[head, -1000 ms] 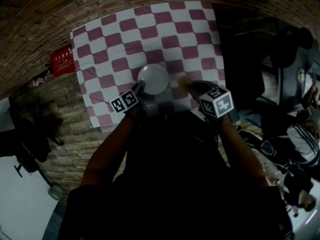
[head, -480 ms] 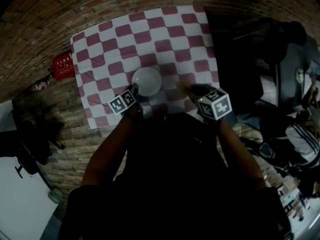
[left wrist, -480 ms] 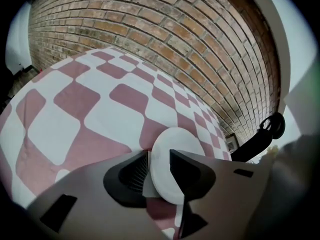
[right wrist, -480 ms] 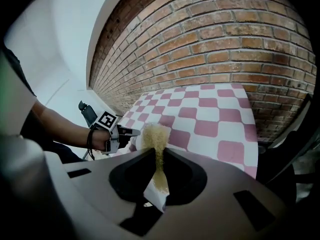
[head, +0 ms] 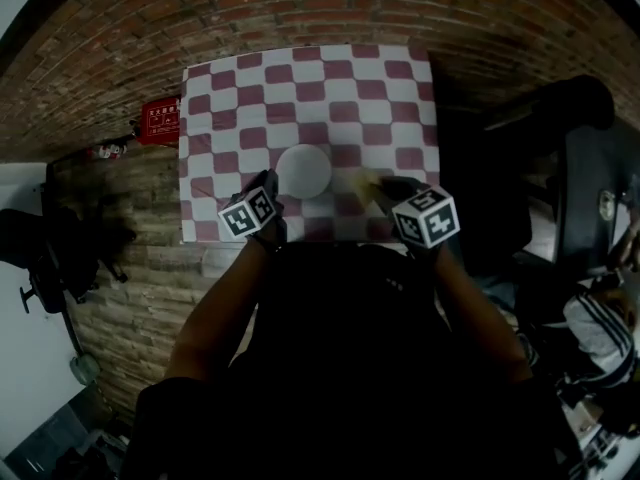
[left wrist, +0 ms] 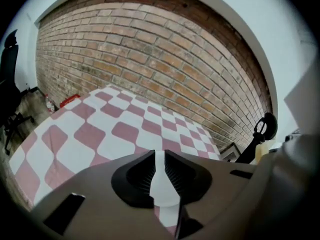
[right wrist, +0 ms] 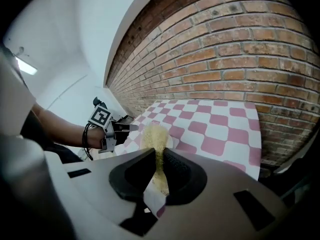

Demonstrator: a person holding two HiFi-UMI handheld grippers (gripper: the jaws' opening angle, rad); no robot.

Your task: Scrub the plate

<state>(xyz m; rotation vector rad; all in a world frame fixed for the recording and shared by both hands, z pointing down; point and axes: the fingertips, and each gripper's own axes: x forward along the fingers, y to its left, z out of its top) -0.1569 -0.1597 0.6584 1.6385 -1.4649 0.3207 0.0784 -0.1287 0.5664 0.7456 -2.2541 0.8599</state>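
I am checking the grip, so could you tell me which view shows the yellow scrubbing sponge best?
The right gripper view: the yellow scrubbing sponge sits centre frame, pinched by the right gripper. The head view shows only a pale blur; the left gripper view does not show it.

Both forearms reach out ahead of the body side by side, left forearm [head: 215, 313] and right forearm [head: 480, 308], with each hand's tool angled downward and away. The left gripper [left wrist: 159, 156] has its jaws a narrow slit apart. They've just been closing, but nothing is pinched between them. The right gripper [right wrist: 160, 156] is clamped on a yellow sponge [right wrist: 154, 134] that sticks out past the tips. The marker cubes face up, the left cube [head: 248, 213] rolled a bit inward and the right cube [head: 427, 218] about level with it.
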